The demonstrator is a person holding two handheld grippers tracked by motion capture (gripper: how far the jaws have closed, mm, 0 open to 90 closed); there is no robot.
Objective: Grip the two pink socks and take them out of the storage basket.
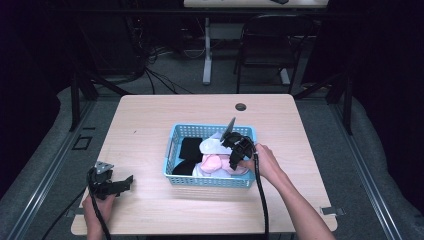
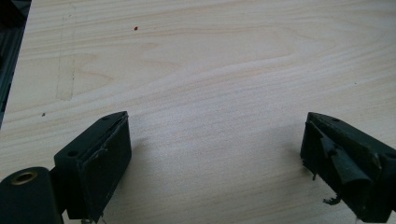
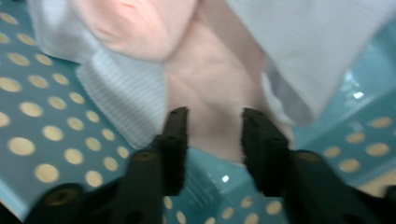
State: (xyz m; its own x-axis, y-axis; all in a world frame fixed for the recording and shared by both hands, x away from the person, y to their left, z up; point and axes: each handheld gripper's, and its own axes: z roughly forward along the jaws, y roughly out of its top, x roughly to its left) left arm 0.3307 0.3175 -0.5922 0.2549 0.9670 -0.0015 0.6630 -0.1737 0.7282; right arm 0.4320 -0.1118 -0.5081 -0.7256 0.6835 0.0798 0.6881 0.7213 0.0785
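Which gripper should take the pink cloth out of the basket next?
Right. The right gripper is already inside the blue basket, jaws parted over the pink cloth. The left gripper rests open on the bare table, away from the basket.

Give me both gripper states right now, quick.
Left gripper: open, jaws wide apart over bare table, holding nothing.
Right gripper: jaws partly apart inside the blue basket, at the pink cloth; a grip cannot be told.

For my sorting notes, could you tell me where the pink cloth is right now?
In the high view, the soft pink cloth lies in the blue perforated plastic basket mid-table, at its near right, beside white cloth and the right gripper.
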